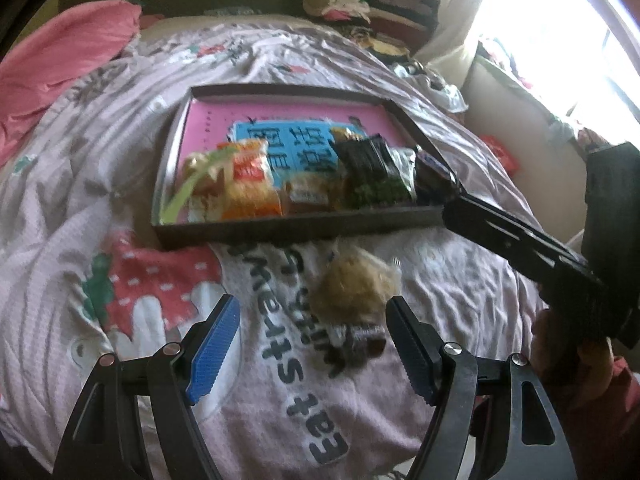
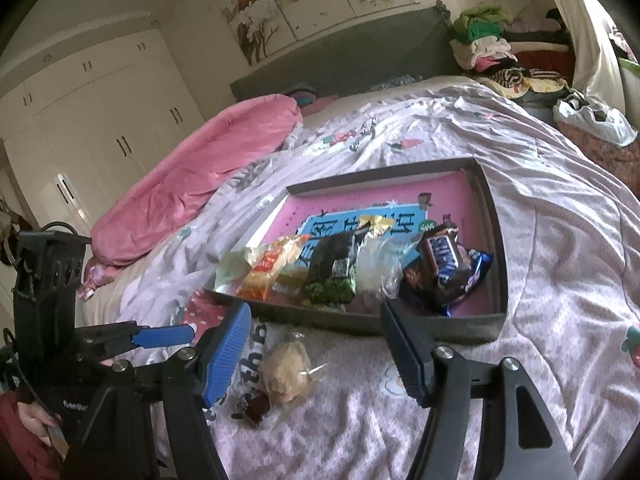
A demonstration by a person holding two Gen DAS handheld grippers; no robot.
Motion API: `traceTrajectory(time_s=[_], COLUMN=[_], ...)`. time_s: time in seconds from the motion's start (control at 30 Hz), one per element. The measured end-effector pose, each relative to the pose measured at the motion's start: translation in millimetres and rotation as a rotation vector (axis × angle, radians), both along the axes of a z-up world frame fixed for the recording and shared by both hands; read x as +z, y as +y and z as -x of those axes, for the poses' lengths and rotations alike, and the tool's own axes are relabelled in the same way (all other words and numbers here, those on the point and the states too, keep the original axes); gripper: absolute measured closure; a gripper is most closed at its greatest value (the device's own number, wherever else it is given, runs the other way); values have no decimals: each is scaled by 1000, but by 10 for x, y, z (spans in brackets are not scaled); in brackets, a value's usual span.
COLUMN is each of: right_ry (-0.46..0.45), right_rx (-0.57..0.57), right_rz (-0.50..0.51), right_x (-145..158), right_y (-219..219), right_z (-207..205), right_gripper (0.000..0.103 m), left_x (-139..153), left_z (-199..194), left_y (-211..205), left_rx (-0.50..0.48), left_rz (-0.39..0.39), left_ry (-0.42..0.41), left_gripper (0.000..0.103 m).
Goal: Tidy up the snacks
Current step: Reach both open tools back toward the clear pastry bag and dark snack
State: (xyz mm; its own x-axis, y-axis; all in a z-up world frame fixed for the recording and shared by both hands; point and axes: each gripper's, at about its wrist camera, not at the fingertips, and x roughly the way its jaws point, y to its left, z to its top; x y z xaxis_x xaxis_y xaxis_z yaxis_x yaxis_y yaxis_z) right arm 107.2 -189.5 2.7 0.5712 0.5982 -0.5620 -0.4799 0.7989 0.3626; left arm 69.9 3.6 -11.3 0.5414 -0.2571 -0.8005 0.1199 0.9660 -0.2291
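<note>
1. The bed (image 2: 560,240), under a pale printed quilt, carries everything; I judge the job well along, with most snacks already gathered.
2. The tray (image 1: 280,226), a shallow dark box lined in pink, lies on the quilt ahead of both tongs. It holds an orange packet (image 1: 248,184), a dark green packet (image 2: 334,268) and chocolate bars (image 2: 444,264) along its near side.
3. The left tongs (image 1: 312,344) are wide open and empty, poised low over the quilt.
4. The right tongs (image 2: 316,344) are likewise wide open and hold nothing. In the left view their tip reaches to the tray's near right corner, close by the chocolate bars.
5. The pastry (image 1: 354,284), in clear wrap, lies on the quilt just short of the tray's near wall, between the left tongs' fingers and nearer the right-hand one, not touched.
6. A small dark sweet (image 2: 256,404) lies against the pastry's near end.
7. The step in hand, as I read it: collecting these two stragglers. The next move calls for lowering the left tongs around the pastry, closing gently on the soft wrap, then lifting over the wall.
</note>
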Motion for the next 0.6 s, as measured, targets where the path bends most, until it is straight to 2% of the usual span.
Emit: traceTrajectory(time_s=[0.4, 0.5, 0.6], right_ry=[90, 117, 156], right_rx=[56, 76, 98], right_rz=[34, 46, 54], right_x=[-192, -261, -347], right_y=[140, 181, 228], right_z=[7, -12, -38], right_gripper=[35, 35, 35], left_x=[-219, -323, -386], left_z=[102, 111, 99], left_y=[-207, -228, -236], left_rx=[-82, -95, -95], left_rz=[12, 49, 45], left_ry=[45, 67, 68], left_gripper=[27, 32, 39])
